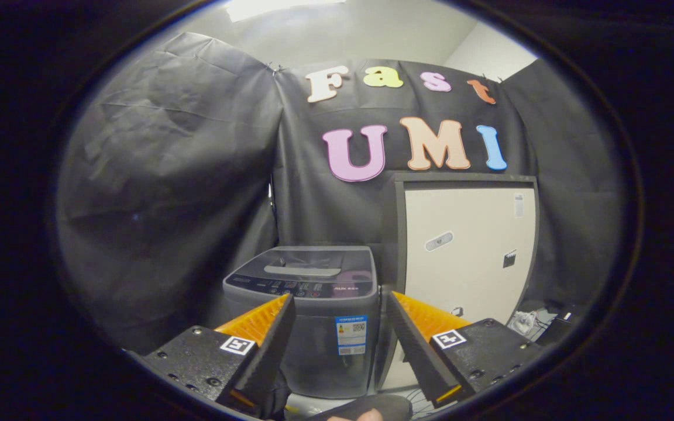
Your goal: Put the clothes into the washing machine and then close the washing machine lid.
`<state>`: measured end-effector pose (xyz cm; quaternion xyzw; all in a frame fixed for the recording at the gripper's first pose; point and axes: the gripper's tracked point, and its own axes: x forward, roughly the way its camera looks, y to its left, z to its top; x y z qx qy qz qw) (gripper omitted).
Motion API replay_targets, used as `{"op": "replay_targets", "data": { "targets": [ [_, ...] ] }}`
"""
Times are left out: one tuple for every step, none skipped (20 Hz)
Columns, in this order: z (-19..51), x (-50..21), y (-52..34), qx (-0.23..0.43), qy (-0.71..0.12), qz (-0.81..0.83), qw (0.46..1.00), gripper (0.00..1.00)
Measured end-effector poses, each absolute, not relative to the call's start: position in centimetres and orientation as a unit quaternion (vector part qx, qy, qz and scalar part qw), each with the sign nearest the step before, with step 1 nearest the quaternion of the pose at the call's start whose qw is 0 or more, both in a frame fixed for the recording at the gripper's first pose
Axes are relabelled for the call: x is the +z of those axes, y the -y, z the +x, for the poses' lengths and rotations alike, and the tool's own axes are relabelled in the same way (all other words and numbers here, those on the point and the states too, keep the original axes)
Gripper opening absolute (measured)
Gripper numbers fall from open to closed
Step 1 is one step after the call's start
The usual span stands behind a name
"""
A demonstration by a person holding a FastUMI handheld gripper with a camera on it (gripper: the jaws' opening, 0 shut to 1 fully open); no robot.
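Now, your view left to right: black cloth wall (161,175) at far left. Your gripper (340,310) hangs in air, fingers spread wide, nothing between them. Washing machine (313,316) stands beyond fingers, seen through gap, lid (308,263) down and shut, so inside hidden, contents cannot tell. Control strip along its front edge; blue-white sticker (351,334) on front, writing too small to read. Just right of machine, pale cabinet (468,245) with dark frame, small labels unreadable. Cables (527,320) on floor at far right.

Open air from parted tool (340,304) to shut washing machine (305,310), cabinet (468,234) flanking it
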<state>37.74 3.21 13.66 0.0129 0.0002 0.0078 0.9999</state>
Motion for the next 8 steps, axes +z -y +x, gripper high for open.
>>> {"op": "replay_targets", "data": {
  "targets": [
    [37.75,13.63,-3.26,0.008,0.000,0.013,1.000,0.95],
    [37.74,13.52,-3.21,0.008,0.000,0.013,1.000,0.95],
    [37.72,13.49,-3.24,0.009,-0.002,0.013,1.000,0.95],
    [37.79,13.47,-3.38,0.010,-0.002,0.013,1.000,0.94],
    [37.65,13.51,-3.38,0.010,-0.001,0.012,1.000,0.94],
    [37.76,13.71,-3.32,0.010,0.001,0.011,1.000,0.94],
    [37.80,13.77,-3.39,0.010,0.002,0.011,1.000,0.94],
    [37.75,13.79,-3.32,0.009,0.003,0.010,1.000,0.94]
  ]
}}
